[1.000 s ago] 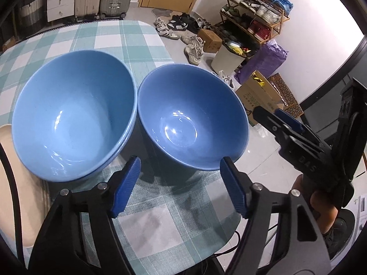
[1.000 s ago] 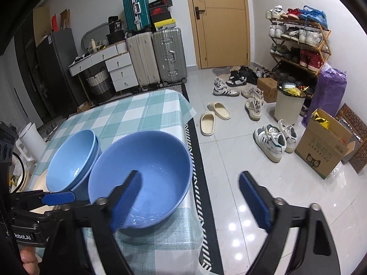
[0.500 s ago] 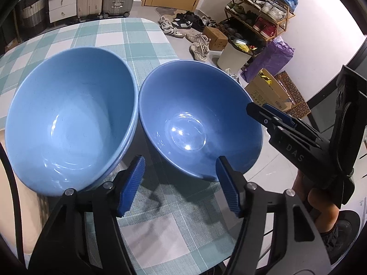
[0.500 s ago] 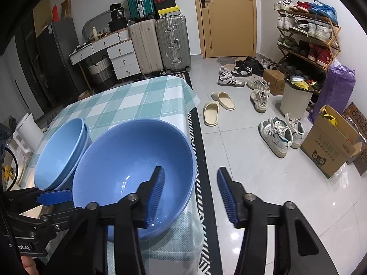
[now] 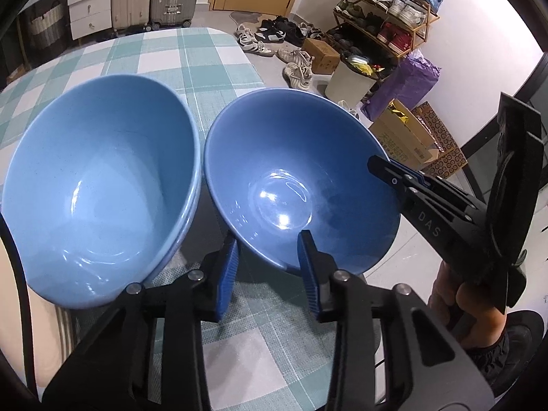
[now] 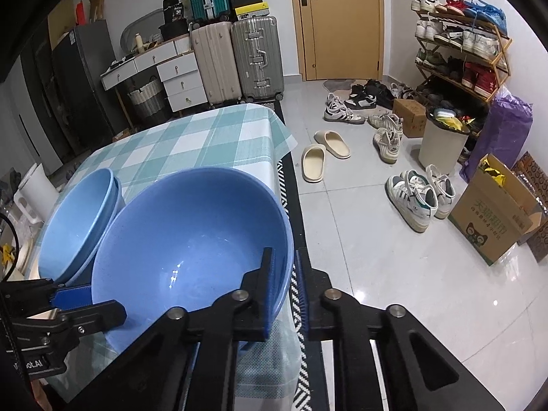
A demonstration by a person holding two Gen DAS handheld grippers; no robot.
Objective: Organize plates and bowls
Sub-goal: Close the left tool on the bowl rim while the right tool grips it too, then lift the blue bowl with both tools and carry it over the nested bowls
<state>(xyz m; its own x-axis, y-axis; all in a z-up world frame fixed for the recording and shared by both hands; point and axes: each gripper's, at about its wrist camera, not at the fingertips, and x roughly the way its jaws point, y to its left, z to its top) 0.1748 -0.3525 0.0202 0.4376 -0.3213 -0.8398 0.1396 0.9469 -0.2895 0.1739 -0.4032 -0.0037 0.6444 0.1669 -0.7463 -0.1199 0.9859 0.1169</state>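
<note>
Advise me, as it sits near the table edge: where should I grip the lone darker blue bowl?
Pinch the near rim from above, one finger inside the wall and one outside. The darker blue bowl stands upright and open, flares too wide to span, and the stacked bowls crowd one side.

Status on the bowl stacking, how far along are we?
Done: two light blue bowls sit nested on the checked table. In hand: the right gripper has just closed on the darker blue bowl rim; the left gripper straddles its near rim, closing. Left: lift it onto the stack.
</note>
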